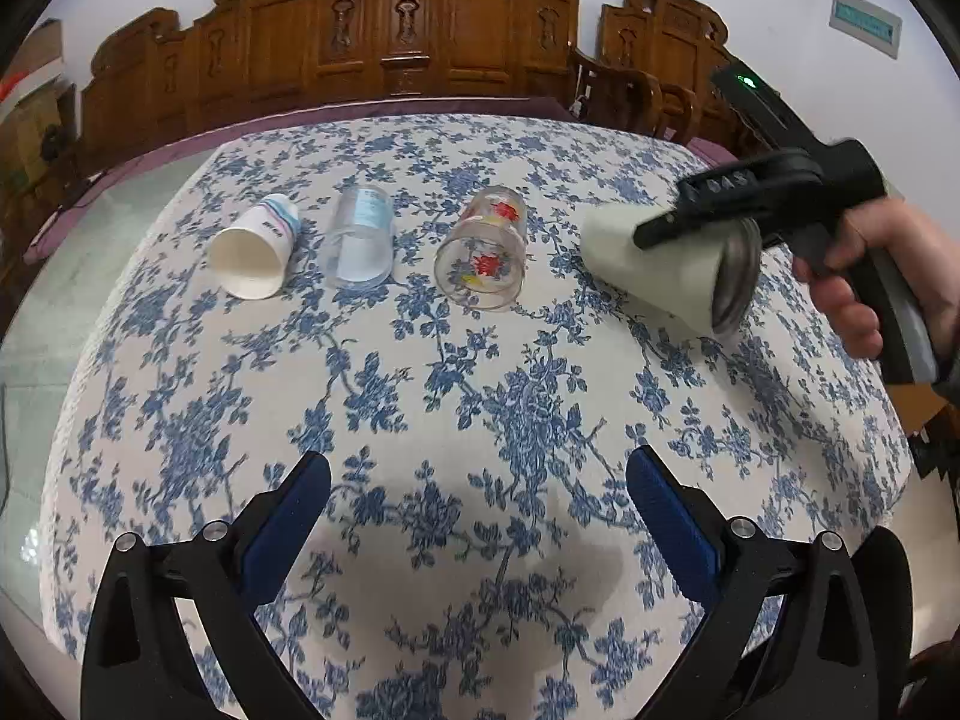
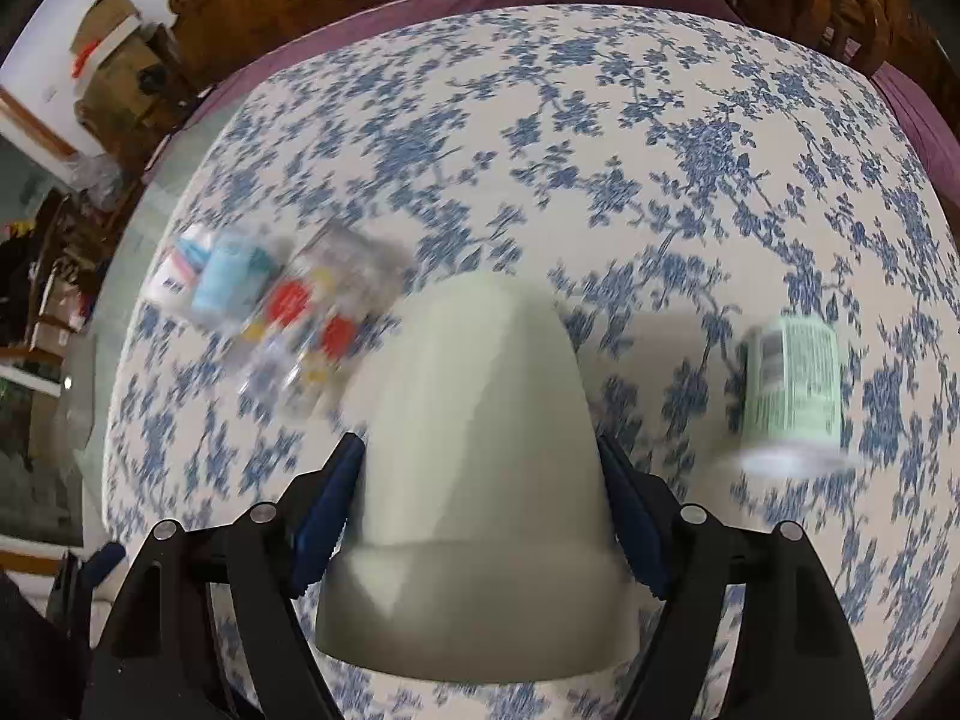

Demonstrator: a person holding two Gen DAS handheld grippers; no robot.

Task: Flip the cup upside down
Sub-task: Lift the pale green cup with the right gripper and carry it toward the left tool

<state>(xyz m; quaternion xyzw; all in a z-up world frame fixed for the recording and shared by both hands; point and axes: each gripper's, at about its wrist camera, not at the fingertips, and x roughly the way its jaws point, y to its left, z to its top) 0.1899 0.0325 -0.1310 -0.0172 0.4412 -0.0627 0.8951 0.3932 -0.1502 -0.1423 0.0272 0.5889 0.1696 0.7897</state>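
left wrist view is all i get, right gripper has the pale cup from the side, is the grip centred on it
Observer: Yes. In the right wrist view both pads press the pale cup at mid-body, one on each side; the right gripper is shut on it.
Operator: anything to the right of that cup i cant see
Observer: A green-labelled cup sits on the tablecloth there, blurred; your view misses it.
Operator: and my left gripper
Observer: Open and empty, low over the cloth, as the left wrist view shows the left gripper.
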